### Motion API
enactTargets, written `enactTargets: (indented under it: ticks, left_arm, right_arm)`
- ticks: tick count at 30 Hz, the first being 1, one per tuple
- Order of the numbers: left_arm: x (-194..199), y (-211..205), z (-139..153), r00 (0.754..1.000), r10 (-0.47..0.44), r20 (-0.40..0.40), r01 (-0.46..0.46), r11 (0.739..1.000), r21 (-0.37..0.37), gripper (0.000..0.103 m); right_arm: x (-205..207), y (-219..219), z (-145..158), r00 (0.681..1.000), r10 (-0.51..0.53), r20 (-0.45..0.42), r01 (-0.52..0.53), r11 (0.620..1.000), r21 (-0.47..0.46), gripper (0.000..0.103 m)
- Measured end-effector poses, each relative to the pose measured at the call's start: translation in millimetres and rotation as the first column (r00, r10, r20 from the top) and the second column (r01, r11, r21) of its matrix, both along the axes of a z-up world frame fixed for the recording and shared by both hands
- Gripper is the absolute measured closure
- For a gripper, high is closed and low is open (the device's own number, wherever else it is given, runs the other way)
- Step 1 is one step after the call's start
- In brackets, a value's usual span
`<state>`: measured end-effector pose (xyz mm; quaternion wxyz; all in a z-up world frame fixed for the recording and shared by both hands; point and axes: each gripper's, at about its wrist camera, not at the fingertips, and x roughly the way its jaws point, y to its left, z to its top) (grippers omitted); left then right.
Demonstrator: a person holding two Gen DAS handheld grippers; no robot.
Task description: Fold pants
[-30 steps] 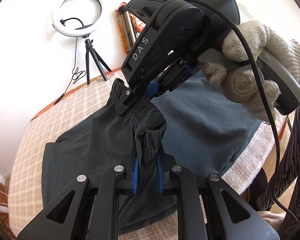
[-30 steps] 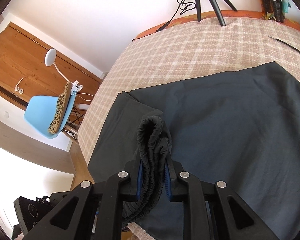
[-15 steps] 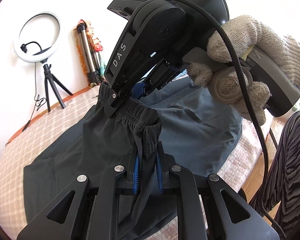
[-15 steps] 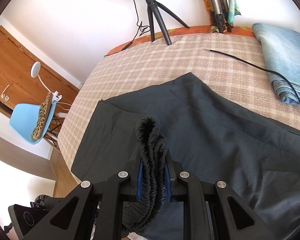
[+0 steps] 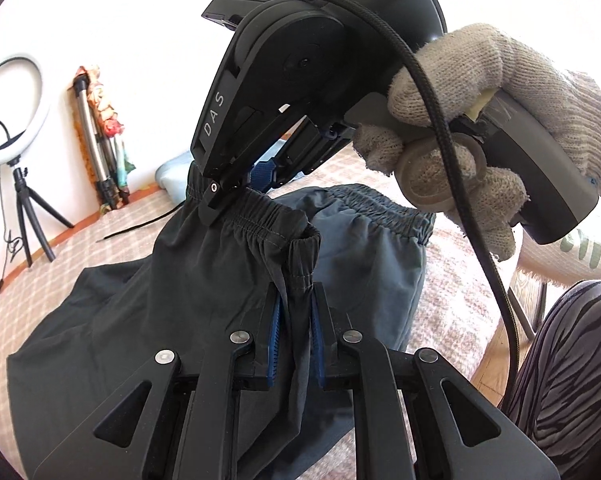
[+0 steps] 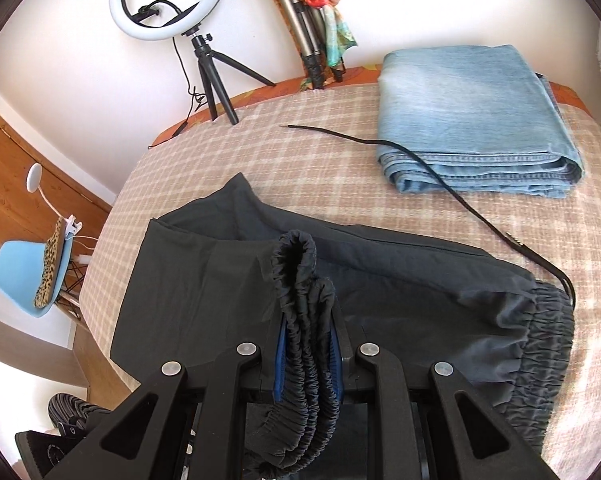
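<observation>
Above the checked bedspread (image 6: 340, 152), the dark pants (image 6: 420, 280) are held lifted by their elastic waistband (image 5: 260, 216), pinched in both left gripper (image 5: 294, 320) and right gripper (image 6: 306, 344), so one half can be laid over the other.

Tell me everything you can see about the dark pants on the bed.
The dark pants are charcoal, of thin smooth fabric, with a gathered elastic waistband. One layer lies spread on the checked bedcover. The other is lifted: the left gripper and the right gripper each pinch bunched waistband. A black cord crosses beside them.
</observation>
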<state>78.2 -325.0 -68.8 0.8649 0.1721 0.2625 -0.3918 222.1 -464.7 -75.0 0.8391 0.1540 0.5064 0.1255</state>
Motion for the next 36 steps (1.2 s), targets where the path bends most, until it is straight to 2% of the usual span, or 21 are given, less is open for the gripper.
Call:
enactTargets:
  ticks: [5, 9, 14, 17, 20, 25, 27, 31, 32, 33, 34, 36]
  left_arm:
    - [-11.1, -31.5, -2.6, 0.999, -0.051, 0.005, 0.050, 0.999, 0.011, 0.093]
    - [-18.6, -41.2, 0.4, 0.996, -0.086, -0.037, 0.086, 0.996, -0.006, 0.093]
    - [-20.3, -24.6, 12.9, 0.994, -0.087, -0.071, 0.086, 0.996, -0.011, 0.092]
    - [-19.1, -4.9, 17.7, 0.996, -0.063, -0.066, 0.064, 0.998, 0.005, 0.092]
    - [-12.9, 23.6, 20.7, 0.997, -0.019, -0.076, 0.020, 1.000, 0.011, 0.083]
    - [6.9, 80.3, 21.1, 0.992, 0.108, -0.061, -0.105, 0.993, 0.044, 0.081]
    - [20.0, 104.4, 18.0, 0.983, 0.170, -0.062, -0.167, 0.984, 0.063, 0.074]
    - [39.9, 155.3, 8.0, 0.952, 0.295, -0.079, -0.288, 0.953, 0.096, 0.072]
    - [44.4, 167.1, 5.1, 0.941, 0.327, -0.086, -0.318, 0.943, 0.100, 0.069]
    - [49.1, 178.4, 2.0, 0.929, 0.356, -0.101, -0.346, 0.933, 0.104, 0.059]
    - [53.0, 188.9, -0.9, 0.916, 0.383, -0.120, -0.372, 0.922, 0.106, 0.054]
    - [58.2, 207.3, -7.1, 0.892, 0.429, -0.146, -0.417, 0.903, 0.105, 0.051]
  right_arm:
    - [-6.4, -35.5, -6.3, 0.998, -0.061, -0.012, 0.061, 0.998, -0.015, 0.087]
    - [-12.3, -60.4, -13.2, 0.994, -0.101, -0.027, 0.100, 0.994, -0.030, 0.087]
    - [-17.7, -85.2, -18.5, 0.990, -0.134, -0.041, 0.132, 0.990, -0.041, 0.087]
    - [-18.1, -91.5, -22.4, 0.990, -0.133, -0.050, 0.130, 0.990, -0.058, 0.087]
    - [-17.1, -95.1, -26.9, 0.989, -0.132, -0.060, 0.127, 0.989, -0.082, 0.087]
    - [-20.9, -102.1, -30.4, 0.988, -0.140, -0.069, 0.132, 0.985, -0.109, 0.087]
    - [-22.3, -104.8, -30.9, 0.986, -0.154, -0.068, 0.144, 0.980, -0.134, 0.087]
    - [-23.3, -110.0, -32.8, 0.983, -0.169, -0.066, 0.156, 0.975, -0.159, 0.087]
    - [-23.1, -108.9, -33.4, 0.983, -0.170, -0.065, 0.156, 0.972, -0.174, 0.087]
    - [-23.0, -106.6, -34.0, 0.984, -0.169, -0.063, 0.153, 0.968, -0.199, 0.085]
    - [-23.3, -104.1, -34.3, 0.984, -0.169, -0.060, 0.152, 0.963, -0.224, 0.082]
    - [-24.4, -101.4, -33.4, 0.983, -0.177, -0.050, 0.159, 0.955, -0.251, 0.075]
